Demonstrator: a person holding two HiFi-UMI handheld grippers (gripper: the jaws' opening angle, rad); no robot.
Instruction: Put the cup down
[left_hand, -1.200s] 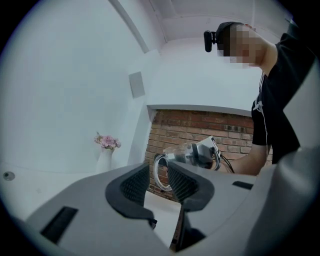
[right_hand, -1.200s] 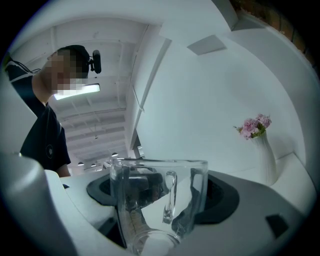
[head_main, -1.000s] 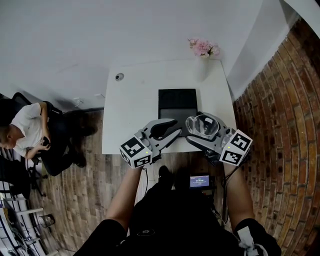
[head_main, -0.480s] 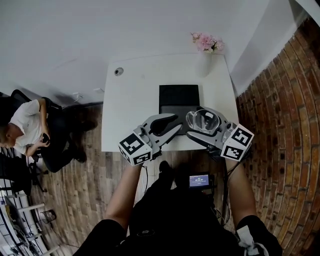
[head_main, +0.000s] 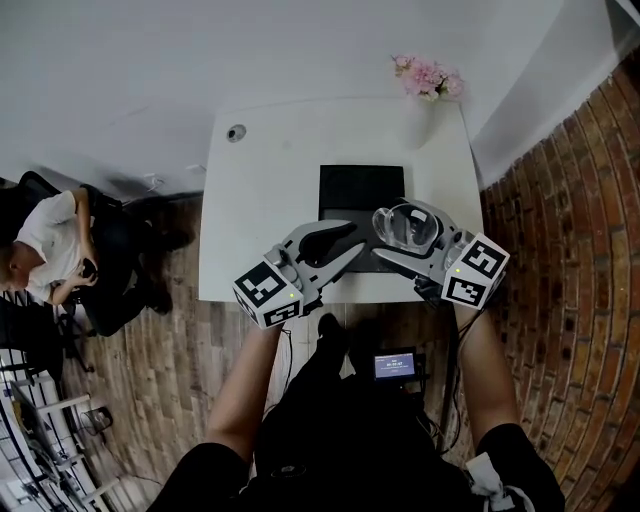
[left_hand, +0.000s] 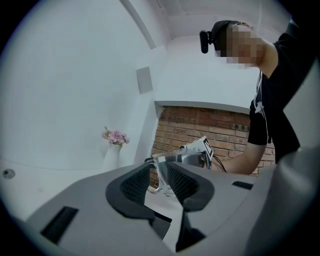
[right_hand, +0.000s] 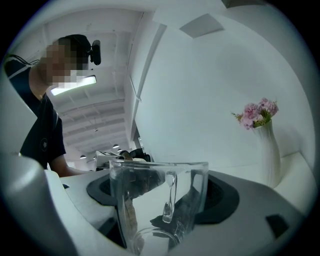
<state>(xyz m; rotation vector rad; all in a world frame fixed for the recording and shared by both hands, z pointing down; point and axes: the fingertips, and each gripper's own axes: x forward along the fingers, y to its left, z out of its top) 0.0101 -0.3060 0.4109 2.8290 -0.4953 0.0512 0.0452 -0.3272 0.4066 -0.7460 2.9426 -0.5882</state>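
A clear glass cup (head_main: 408, 226) with a handle sits between the jaws of my right gripper (head_main: 388, 236), which is shut on it. In the head view the cup hangs over the near right corner of a black mat (head_main: 358, 192) on the white table (head_main: 270, 180). Whether it touches the mat I cannot tell. The right gripper view shows the cup (right_hand: 150, 200) upright, filling the gap of the right gripper (right_hand: 160, 195). My left gripper (head_main: 352, 241) is open and empty, just left of the cup. Through the left gripper (left_hand: 159, 186) I see the cup (left_hand: 167, 175) a short way off.
A white vase of pink flowers (head_main: 425, 85) stands at the table's far right corner. A small round fitting (head_main: 235, 132) lies at the far left. A brick wall (head_main: 560, 200) runs along the right. A person (head_main: 40, 250) sits on a chair at the left.
Both grippers have eased a little forward over the table's near edge, carrying the cup farther over the mat. Neither grip has changed.
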